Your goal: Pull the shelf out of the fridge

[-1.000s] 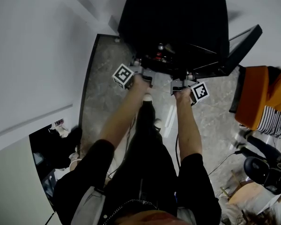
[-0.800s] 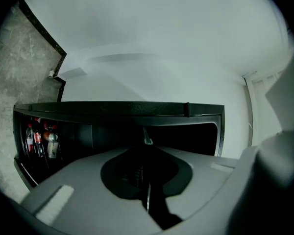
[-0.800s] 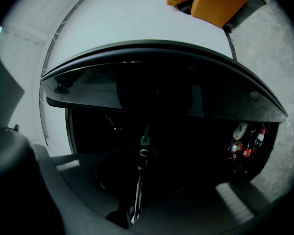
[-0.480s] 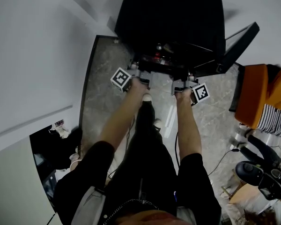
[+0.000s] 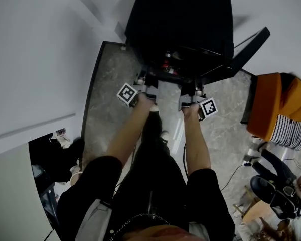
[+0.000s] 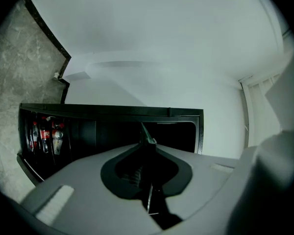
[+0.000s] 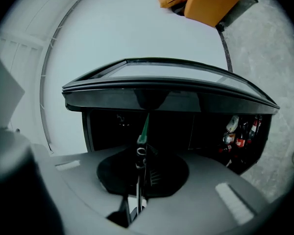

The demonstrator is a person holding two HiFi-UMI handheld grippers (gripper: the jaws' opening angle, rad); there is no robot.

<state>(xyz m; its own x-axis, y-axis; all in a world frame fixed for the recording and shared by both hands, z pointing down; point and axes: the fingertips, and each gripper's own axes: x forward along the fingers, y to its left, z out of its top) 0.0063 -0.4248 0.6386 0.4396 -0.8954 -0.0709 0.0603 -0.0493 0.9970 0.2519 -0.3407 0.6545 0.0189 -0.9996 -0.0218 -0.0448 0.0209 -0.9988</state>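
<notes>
- At the fridge (image 5: 185, 19) mouth, the shelf (image 5: 171, 77) looks partly out, front edge toward you.
- Your left tool (image 5: 142, 79) and right tool (image 5: 189, 88) each clench that thin edge, spaced apart, probably so it slides out square.

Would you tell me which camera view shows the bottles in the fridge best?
The left gripper view: the bottles stand side by side there, red labels showing. The right gripper view shows them too, bunched and overlapping near its edge. The head view gives only a red speck inside the dark fridge.
</notes>
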